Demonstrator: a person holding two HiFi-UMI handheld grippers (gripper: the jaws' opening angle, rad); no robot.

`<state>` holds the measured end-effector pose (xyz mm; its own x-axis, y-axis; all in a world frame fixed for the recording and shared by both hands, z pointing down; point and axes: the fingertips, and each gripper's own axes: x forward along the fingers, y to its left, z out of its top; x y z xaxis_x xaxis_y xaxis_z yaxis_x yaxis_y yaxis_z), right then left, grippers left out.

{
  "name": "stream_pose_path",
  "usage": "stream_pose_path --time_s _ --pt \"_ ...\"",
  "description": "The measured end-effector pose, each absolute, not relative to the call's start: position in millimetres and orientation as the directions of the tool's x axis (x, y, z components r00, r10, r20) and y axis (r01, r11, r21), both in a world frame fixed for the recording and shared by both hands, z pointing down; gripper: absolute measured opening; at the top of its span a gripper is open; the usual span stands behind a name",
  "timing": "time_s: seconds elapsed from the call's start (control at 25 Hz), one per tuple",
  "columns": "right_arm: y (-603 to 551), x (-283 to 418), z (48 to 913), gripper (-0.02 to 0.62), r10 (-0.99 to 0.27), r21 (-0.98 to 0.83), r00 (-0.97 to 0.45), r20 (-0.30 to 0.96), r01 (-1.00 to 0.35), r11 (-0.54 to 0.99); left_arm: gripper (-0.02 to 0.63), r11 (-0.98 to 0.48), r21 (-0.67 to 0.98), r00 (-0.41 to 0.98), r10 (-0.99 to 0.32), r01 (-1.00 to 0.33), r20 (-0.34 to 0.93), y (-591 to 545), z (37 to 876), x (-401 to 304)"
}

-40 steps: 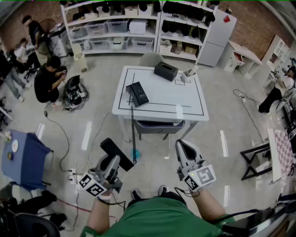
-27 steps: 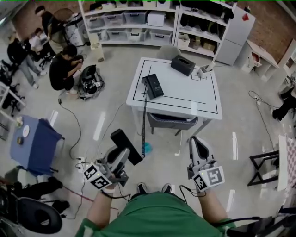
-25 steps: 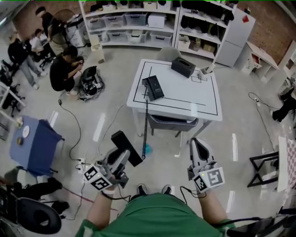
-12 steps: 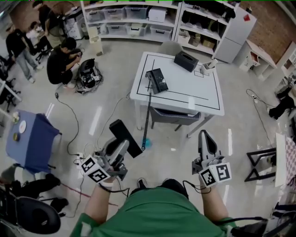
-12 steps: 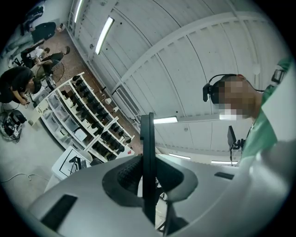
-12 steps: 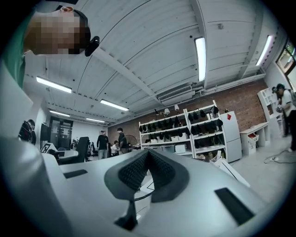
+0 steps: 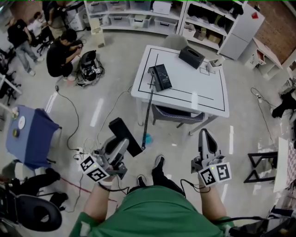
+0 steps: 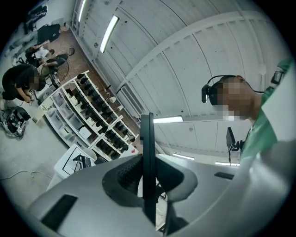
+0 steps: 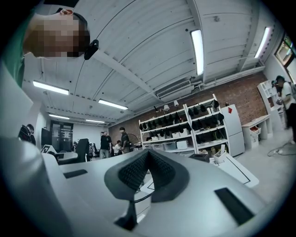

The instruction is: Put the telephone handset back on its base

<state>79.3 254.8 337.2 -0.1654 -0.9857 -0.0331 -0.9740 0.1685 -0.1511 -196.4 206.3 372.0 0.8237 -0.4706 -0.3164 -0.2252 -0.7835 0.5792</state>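
The black telephone base (image 7: 160,77) lies on the left part of the white table (image 7: 203,99), well ahead of me. Its coiled cord (image 7: 147,113) hangs over the table's front edge and runs down to the black handset (image 7: 125,136). My left gripper (image 7: 120,144) is shut on that handset, low over the floor. In the left gripper view the handset (image 8: 147,157) shows edge-on as a thin dark slab clamped between the pads. My right gripper (image 7: 206,135) is shut and holds nothing; its pads (image 9: 138,169) meet, with the table (image 9: 233,169) beyond.
A black box (image 7: 191,56) and a white holder (image 7: 214,64) stand at the table's far side. A chair (image 7: 175,115) is tucked under the table. A crouching person (image 7: 60,58), a blue-covered stand (image 7: 27,141), floor cables (image 7: 74,120) and shelves (image 7: 138,14) surround it.
The table has drawn slightly nearer and shifted right in the head view, and a foot now steps forward. Both grippers keep their pose, the left still clamped on the handset.
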Motion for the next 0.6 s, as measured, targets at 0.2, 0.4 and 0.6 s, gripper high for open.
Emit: stream_pose_path --time_s 0.2,0.4,0.6 --pt "203 110 349 0.021 -0.977 -0.201 -0.209 -0.052 -0.956 0.215 0.086 -0.778 0.563 0.812 -0.504 -0.279 -0.294 167 369 -168" --pt "159 141 343 0.021 -0.966 -0.214 -0.248 -0.065 -0.943 0.257 0.086 -0.779 0.54 0.809 -0.52 -0.317 -0.274 135 358 -128" --pt "120 174 338 0.021 -0.96 -0.224 -0.268 -0.088 -0.933 0.281 0.086 -0.769 0.536 0.799 -0.543 -0.348 -0.259 108 357 -99"
